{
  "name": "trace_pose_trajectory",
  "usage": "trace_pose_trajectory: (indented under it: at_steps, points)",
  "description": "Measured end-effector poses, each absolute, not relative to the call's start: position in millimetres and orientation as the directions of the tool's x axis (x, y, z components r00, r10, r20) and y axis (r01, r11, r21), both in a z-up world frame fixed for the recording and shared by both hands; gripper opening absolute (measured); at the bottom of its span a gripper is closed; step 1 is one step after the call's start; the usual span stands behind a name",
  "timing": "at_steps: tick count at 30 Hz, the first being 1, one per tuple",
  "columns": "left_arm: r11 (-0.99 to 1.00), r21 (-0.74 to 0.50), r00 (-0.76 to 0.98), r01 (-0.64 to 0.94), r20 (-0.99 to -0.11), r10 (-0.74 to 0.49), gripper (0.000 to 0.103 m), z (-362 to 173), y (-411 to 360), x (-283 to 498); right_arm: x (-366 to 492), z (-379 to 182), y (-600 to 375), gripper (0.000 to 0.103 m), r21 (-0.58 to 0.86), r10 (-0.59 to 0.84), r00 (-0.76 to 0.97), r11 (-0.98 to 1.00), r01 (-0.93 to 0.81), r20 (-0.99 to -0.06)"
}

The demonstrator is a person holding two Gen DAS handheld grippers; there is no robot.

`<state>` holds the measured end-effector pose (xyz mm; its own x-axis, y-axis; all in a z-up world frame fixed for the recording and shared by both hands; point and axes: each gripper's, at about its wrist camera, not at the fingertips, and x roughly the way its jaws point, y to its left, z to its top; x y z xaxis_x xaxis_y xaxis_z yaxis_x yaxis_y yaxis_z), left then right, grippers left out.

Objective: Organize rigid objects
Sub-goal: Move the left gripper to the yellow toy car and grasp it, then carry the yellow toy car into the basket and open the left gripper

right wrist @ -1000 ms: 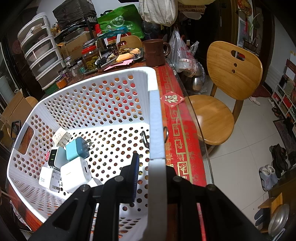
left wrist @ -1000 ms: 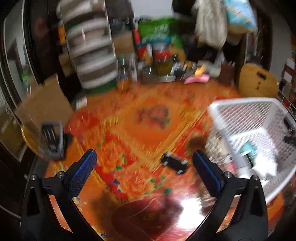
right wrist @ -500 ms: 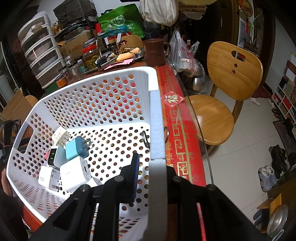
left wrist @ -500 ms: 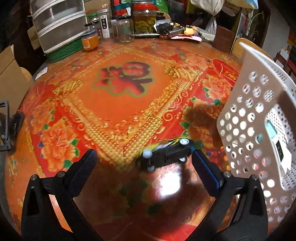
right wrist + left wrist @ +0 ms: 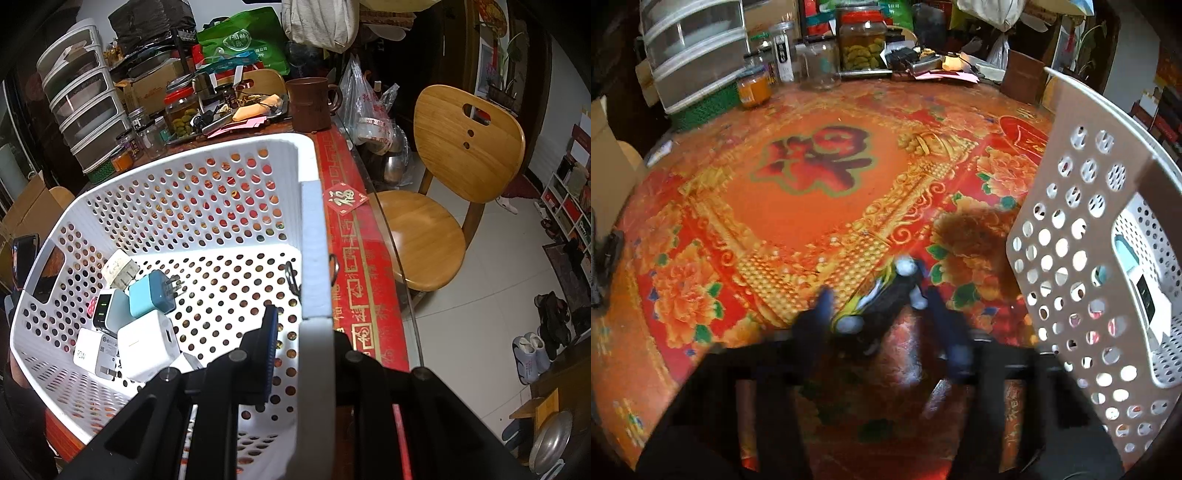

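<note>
A small black and yellow toy car [image 5: 882, 310] lies on the red and gold tablecloth [image 5: 812, 192], just left of the white perforated basket [image 5: 1071, 206]. My left gripper [image 5: 882, 314] is blurred; its two fingers stand on either side of the car, closing in on it. My right gripper [image 5: 306, 332] is shut on the rim of the basket [image 5: 314, 236]. Inside the basket lie several chargers, among them a blue one [image 5: 153, 299] and a white one [image 5: 147, 345].
Jars [image 5: 862, 44], a drawer unit [image 5: 690, 55] and clutter line the table's far edge. A brown mug [image 5: 308, 105] stands behind the basket. A wooden chair [image 5: 443, 206] stands to the right of the table. A black clip [image 5: 291, 277] hangs on the basket wall.
My left gripper has come down to the table and over the toy car, and its fingers have narrowed around it. The right gripper and basket have not moved.
</note>
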<state>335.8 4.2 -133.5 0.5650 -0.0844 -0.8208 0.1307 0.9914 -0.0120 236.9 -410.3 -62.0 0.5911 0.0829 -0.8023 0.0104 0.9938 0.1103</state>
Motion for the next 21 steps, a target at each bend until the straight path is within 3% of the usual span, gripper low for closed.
trace_pose_trajectory:
  at_steps: [9,21]
  points:
    - [0.996,-0.021,0.608,0.086,-0.791,-0.069,0.023,-124,22,324,239,-60,-411,0.018,0.101,0.074,0.589,0.995,0.013,-0.805]
    - [0.991,0.118,0.700,-0.059,-0.704,0.125,0.023,-98,35,307,240,-59,-412,0.018,0.091,0.066,0.585,0.996,0.013,-0.808]
